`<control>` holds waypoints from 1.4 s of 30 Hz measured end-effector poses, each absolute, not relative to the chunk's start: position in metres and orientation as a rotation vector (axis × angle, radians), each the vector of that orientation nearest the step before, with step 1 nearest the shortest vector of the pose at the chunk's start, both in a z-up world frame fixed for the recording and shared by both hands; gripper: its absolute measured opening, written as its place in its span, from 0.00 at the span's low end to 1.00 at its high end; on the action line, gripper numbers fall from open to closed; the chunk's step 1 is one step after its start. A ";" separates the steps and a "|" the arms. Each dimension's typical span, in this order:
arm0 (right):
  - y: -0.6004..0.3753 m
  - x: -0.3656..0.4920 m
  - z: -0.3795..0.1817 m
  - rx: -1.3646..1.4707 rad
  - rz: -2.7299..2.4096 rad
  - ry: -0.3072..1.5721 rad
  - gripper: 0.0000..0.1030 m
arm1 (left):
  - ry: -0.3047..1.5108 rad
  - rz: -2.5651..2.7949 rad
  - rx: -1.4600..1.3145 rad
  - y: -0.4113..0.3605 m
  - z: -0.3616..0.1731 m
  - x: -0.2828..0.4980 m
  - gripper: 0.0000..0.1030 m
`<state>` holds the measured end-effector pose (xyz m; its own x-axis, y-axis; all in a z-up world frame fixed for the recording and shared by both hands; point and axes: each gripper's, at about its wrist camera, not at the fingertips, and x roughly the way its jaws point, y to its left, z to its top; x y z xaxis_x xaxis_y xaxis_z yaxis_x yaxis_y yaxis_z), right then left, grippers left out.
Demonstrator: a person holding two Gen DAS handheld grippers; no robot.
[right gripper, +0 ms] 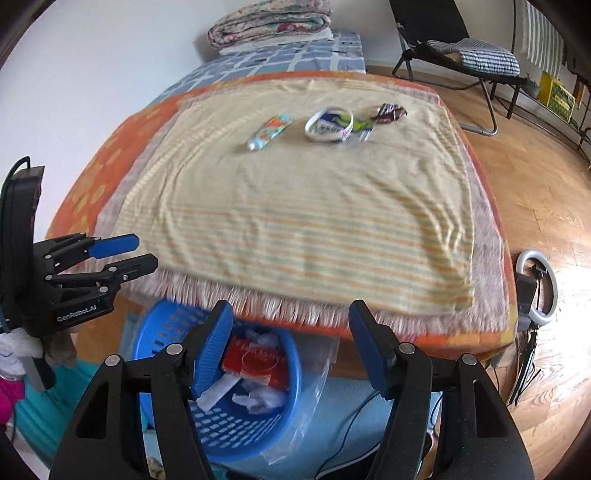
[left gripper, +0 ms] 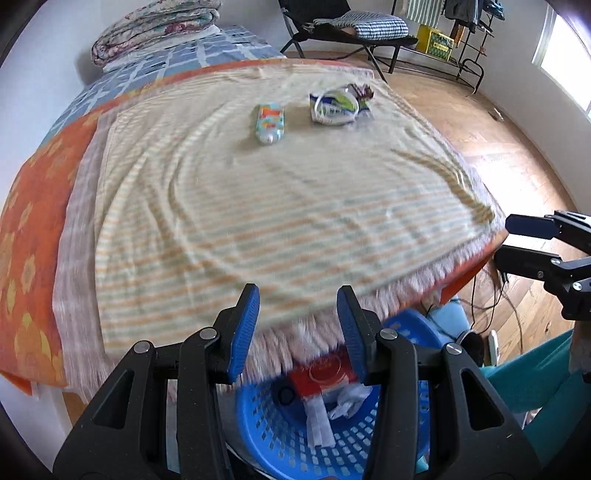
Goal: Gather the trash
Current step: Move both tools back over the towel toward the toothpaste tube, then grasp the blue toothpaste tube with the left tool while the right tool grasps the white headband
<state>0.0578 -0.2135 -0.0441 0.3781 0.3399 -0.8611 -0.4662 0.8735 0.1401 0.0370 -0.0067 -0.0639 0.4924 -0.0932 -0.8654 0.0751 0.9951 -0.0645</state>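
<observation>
On the striped cream towel (left gripper: 258, 221) over the bed lie a colourful tube wrapper (left gripper: 269, 123), a crushed white cup with a green and blue label (left gripper: 334, 107) and a dark wrapper (left gripper: 362, 92). The same tube wrapper (right gripper: 269, 131), cup (right gripper: 328, 125) and dark wrapper (right gripper: 389, 110) show in the right wrist view. A blue basket (left gripper: 266, 417) (right gripper: 221, 432) stands on the floor at the bed's near edge, with a red box (left gripper: 325, 373) (right gripper: 255, 363) and white paper in it. My left gripper (left gripper: 298, 325) (right gripper: 146, 251) and right gripper (right gripper: 291, 343) (left gripper: 504, 240) both hover over the basket, open and holding nothing.
Folded quilts (right gripper: 269, 22) lie at the bed's far end. A black folding chair (right gripper: 461, 51) and a rack stand on the wooden floor to the right. A ring light (right gripper: 535, 288) leans by the bed's right corner. Cables and a clear plastic bag (right gripper: 306, 406) lie beside the basket.
</observation>
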 end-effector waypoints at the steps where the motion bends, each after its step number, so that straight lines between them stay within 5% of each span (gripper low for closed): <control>1: -0.214 0.063 -0.042 -0.124 0.520 1.064 0.63 | 1.053 -0.108 -0.026 -0.006 -0.062 0.044 0.44; 5: -0.214 0.087 -0.035 -0.116 0.515 1.035 0.63 | 1.042 -0.119 -0.035 -0.005 -0.055 0.069 0.55; 18: -0.199 0.174 -0.012 -0.158 0.479 0.931 0.63 | 1.049 -0.126 -0.050 0.001 -0.058 0.162 0.55; 38: -0.188 0.296 -0.063 0.060 0.506 1.065 0.62 | 1.096 -0.092 -0.044 0.009 -0.098 0.258 0.55; 42: -0.184 0.304 -0.071 0.060 0.516 1.084 0.55 | 1.098 -0.085 -0.044 0.009 -0.104 0.267 0.55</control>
<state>0.3038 -0.1839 -0.0707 0.3624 0.4294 -0.8272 -0.3716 0.8805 0.2943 0.2673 0.0095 -0.1044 0.4525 -0.0904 -0.8872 0.0471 0.9959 -0.0774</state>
